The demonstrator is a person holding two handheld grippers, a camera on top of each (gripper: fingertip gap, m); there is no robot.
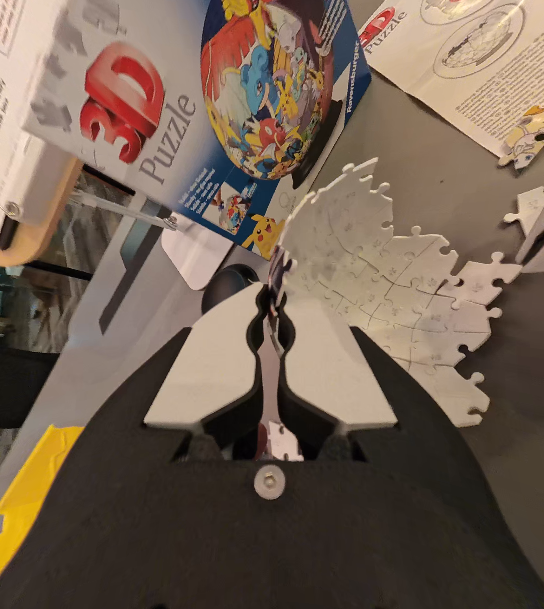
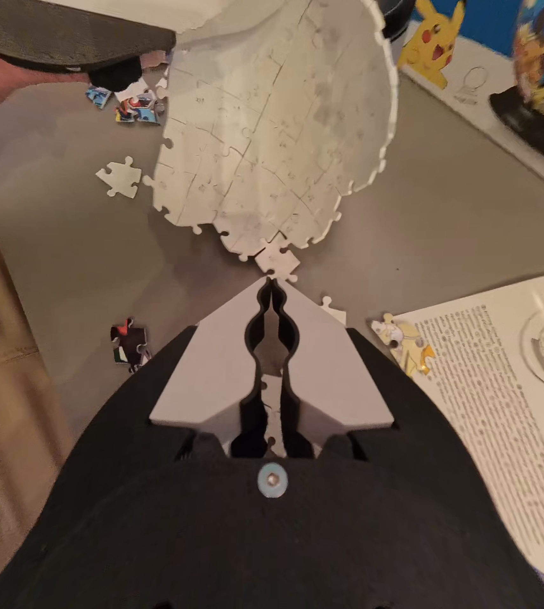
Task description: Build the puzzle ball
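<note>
The half-built puzzle ball shell (image 1: 395, 296) shows its white inner side and is held up off the grey table. My left gripper (image 1: 273, 296) is shut on the shell's left rim. In the right wrist view the shell (image 2: 264, 131) fills the upper middle, with the left gripper at the top left. My right gripper (image 2: 271, 282) is shut, its tips pinching the near tab of a white puzzle piece (image 2: 278, 258) at the shell's lower edge. A thin gap shows between that piece and the shell.
The puzzle box (image 1: 181, 99) stands behind the shell, with a black round stand (image 1: 227, 286) below it. An instruction sheet (image 2: 494, 412) lies at right with a yellow piece (image 2: 402, 346) on its edge. Loose pieces lie on the table: coloured (image 2: 132, 105), white (image 2: 120, 176), dark (image 2: 130, 342). About 12 centimeters separates my left fingertips from my right.
</note>
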